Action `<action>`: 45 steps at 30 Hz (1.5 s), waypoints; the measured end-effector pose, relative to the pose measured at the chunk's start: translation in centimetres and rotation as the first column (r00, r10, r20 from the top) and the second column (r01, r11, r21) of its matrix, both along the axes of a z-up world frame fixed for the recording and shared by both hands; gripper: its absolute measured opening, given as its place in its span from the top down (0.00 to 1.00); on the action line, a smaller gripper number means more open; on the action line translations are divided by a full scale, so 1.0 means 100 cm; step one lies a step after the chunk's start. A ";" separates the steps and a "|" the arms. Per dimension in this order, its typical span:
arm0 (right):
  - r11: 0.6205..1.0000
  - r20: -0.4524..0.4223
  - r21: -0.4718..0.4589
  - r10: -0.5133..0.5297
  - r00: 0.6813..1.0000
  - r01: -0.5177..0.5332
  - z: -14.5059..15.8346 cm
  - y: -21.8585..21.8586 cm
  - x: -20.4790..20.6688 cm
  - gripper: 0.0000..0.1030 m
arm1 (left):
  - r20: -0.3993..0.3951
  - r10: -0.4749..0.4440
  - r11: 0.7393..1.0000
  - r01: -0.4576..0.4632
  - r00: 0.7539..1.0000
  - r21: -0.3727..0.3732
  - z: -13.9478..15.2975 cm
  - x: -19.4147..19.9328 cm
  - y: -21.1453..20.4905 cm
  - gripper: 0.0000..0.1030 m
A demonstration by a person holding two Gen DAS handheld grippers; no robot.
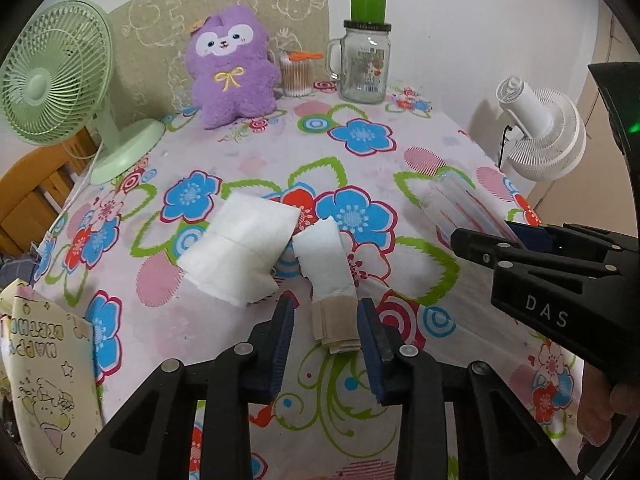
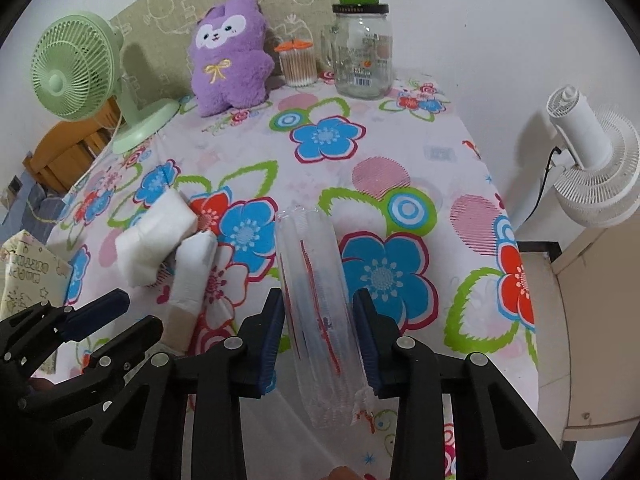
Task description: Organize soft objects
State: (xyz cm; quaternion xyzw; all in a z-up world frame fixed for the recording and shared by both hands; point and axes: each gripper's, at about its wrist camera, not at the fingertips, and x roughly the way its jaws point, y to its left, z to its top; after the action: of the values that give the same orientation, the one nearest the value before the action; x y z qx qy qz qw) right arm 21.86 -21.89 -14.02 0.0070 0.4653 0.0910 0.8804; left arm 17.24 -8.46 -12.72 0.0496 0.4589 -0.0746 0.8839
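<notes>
A narrow white pad with a beige band lies on the floral tablecloth. Its beige end sits between the fingers of my left gripper, which is open around it without touching. A larger folded white pad lies just left of it. Both pads also show in the right wrist view, the narrow pad and the large pad. My right gripper is open around a clear plastic packet with red print. The packet also shows in the left wrist view.
A purple plush toy, a cotton-swab jar and a glass mug jar with green lid stand at the back. A green fan stands back left. A white fan is off the right edge. A paper bag is at left.
</notes>
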 end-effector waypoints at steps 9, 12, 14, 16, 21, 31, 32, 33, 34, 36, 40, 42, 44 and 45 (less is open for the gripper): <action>1.000 0.023 0.008 -0.002 1.000 0.002 0.012 0.003 -0.010 0.63 | 0.032 0.006 1.000 -0.006 0.999 -0.008 0.014 -0.012 0.006 0.69; 1.000 0.022 0.002 -0.009 1.000 0.009 0.011 0.001 -0.011 0.63 | 0.016 0.016 1.000 -0.016 1.000 -0.017 0.010 -0.008 0.008 0.67; 1.000 0.020 0.000 -0.015 1.000 0.015 0.009 -0.002 -0.009 0.63 | -0.004 0.019 0.999 -0.019 1.000 -0.026 0.005 -0.005 0.008 0.63; 1.000 0.016 -0.003 -0.017 1.000 0.017 0.006 -0.003 -0.007 0.63 | -0.011 0.021 0.999 -0.021 1.000 -0.028 0.002 -0.002 0.007 0.52; 1.000 -0.002 -0.006 -0.022 1.000 0.022 -0.005 -0.007 0.002 0.63 | -0.050 0.038 0.999 -0.039 0.998 -0.030 -0.014 0.011 0.004 0.23; 1.000 -0.022 -0.004 -0.020 1.000 0.020 -0.017 -0.006 0.014 0.63 | -0.107 0.041 0.999 -0.043 0.993 -0.016 -0.039 0.026 0.001 0.00; 1.000 -0.021 -0.003 -0.020 1.000 0.020 -0.017 -0.006 0.014 0.63 | -0.115 0.039 0.999 -0.042 0.993 -0.018 -0.040 0.026 0.001 0.00; 1.000 -0.020 -0.002 -0.020 1.000 0.020 -0.017 -0.006 0.015 0.63 | -0.117 0.035 0.999 -0.037 0.993 -0.016 -0.041 0.026 0.000 0.00; 1.000 -0.020 0.000 -0.020 1.000 0.020 -0.017 -0.006 0.015 0.63 | -0.130 0.032 0.999 -0.034 0.991 -0.009 -0.043 0.026 -0.001 0.00; 1.000 -0.021 0.003 -0.022 1.000 0.022 -0.017 -0.005 0.015 0.63 | -0.121 0.033 0.999 -0.034 0.992 -0.004 -0.042 0.025 -0.002 0.00; 0.999 -0.025 0.014 -0.029 0.999 0.029 -0.018 -0.005 0.016 0.63 | -0.120 0.044 0.999 -0.045 0.992 -0.007 -0.043 0.025 -0.002 0.00; 0.999 -0.026 0.018 -0.031 0.999 0.031 -0.018 -0.004 0.016 0.63 | -0.116 0.058 0.998 -0.060 0.992 -0.008 -0.044 0.024 -0.002 0.00; 0.999 -0.025 0.023 -0.030 0.999 0.030 -0.017 -0.004 0.015 0.63 | -0.103 0.064 0.998 -0.065 0.993 -0.011 -0.044 0.023 -0.002 0.00; 0.999 -0.024 0.024 -0.030 0.999 0.030 -0.016 -0.004 0.014 0.63 | -0.100 0.067 0.998 -0.068 0.993 -0.010 -0.044 0.023 -0.002 0.00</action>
State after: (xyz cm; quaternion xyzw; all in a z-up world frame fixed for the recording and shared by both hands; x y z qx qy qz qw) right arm 23.29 -22.26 -15.66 0.0257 0.4742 0.0832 0.8761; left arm 19.54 -8.63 -17.13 0.0242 0.5035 -0.0502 0.8622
